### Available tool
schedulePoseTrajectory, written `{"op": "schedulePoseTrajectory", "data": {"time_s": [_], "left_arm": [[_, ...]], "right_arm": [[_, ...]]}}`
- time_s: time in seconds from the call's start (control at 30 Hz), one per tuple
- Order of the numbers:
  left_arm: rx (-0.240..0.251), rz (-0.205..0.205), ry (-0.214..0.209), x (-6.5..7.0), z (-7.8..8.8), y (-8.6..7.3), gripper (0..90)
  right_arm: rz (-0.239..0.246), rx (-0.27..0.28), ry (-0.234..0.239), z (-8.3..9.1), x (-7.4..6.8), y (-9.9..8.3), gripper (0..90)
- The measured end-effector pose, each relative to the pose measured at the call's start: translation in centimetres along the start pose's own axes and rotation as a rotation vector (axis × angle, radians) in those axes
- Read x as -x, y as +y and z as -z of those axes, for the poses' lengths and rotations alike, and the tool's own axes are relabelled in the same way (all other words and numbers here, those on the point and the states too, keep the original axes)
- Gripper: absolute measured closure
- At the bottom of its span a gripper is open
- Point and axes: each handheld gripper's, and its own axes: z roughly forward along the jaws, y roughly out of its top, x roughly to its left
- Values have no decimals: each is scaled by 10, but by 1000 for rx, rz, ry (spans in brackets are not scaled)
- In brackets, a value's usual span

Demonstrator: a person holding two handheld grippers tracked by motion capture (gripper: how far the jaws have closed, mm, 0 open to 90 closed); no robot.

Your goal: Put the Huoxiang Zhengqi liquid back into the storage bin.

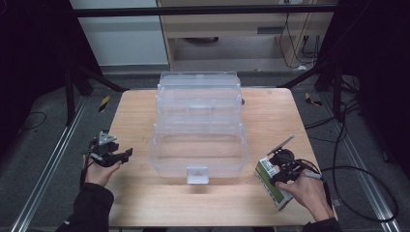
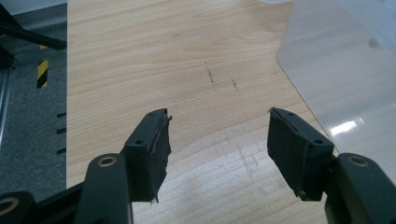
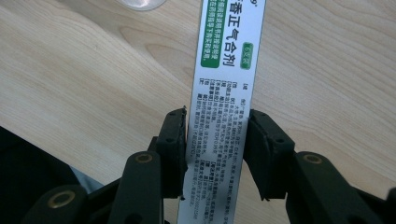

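Note:
A white and green medicine box (image 1: 269, 182) lies near the table's front right corner. My right gripper (image 1: 283, 175) reaches over it from the right. In the right gripper view the box (image 3: 229, 56) runs up between the two black jaws, and both pads sit against its long sides, so my right gripper (image 3: 217, 114) is shut on it. My left gripper (image 1: 121, 155) rests at the table's left edge, held in a hand. Its jaws stand wide apart over bare wood in the left gripper view, leaving my left gripper (image 2: 217, 114) open with nothing between the pads.
A large clear plastic tiered box (image 1: 198, 130) stands open in the middle of the wooden table (image 1: 270, 116), its latch toward the front edge. Its clear wall (image 2: 345, 70) lies just right of the left gripper. Black cables trail on the floor at the right.

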Motion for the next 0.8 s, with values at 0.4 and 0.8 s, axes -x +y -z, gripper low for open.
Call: {"op": "schedulePoseTrajectory", "data": {"time_s": [0.4,0.8], "left_arm": [[-11,-5,-3,0,-1,0,385],[-15,-8,-2,0,-1,-1,384]], "right_arm": [[-6,-43,-23,0,-1,5,639],[6,-7,-24,3,-2,4,644]]}}
